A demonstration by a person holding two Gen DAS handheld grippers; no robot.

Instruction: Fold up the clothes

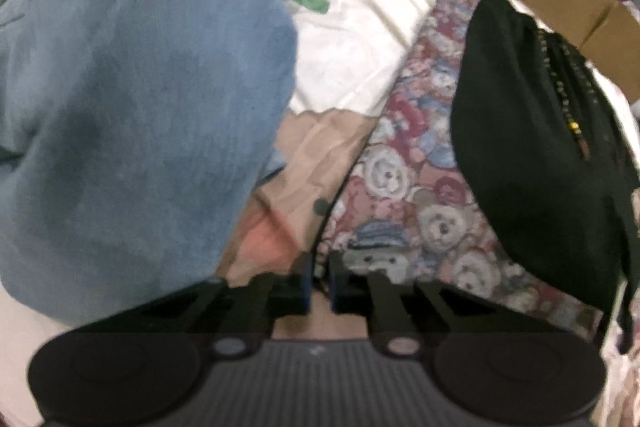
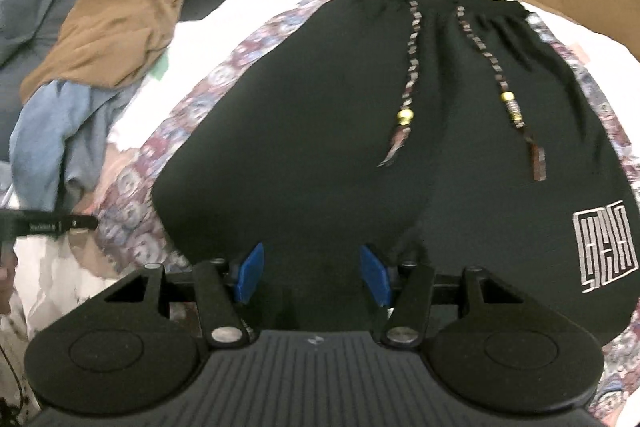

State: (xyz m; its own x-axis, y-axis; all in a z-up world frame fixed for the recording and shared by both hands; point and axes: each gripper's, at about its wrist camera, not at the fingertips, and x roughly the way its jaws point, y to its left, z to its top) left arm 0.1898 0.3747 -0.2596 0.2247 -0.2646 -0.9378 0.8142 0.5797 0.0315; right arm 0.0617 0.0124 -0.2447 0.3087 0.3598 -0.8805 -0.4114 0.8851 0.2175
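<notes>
A blue garment (image 1: 132, 115) lay heaped toward the left edge of the bed (image 1: 360, 39). The left gripper (image 1: 320, 287) had clenched at the edge of the teddy-bear fabric (image 1: 404, 195); whether cloth was pinched could not be told. The black shorts (image 2: 360, 131) lay flat mid-bed, and the right gripper (image 2: 316, 279) hung over them, released.

Left gripper (image 1: 319, 287): black linkage arms, blue pads, ribbed grey housing at six o'clock, round black discs at eight and four o'clock, silver pivot screws. Right gripper (image 2: 315, 277): same build, blue fingers (image 2: 251, 277), a small white mark on its ribbed housing.
</notes>
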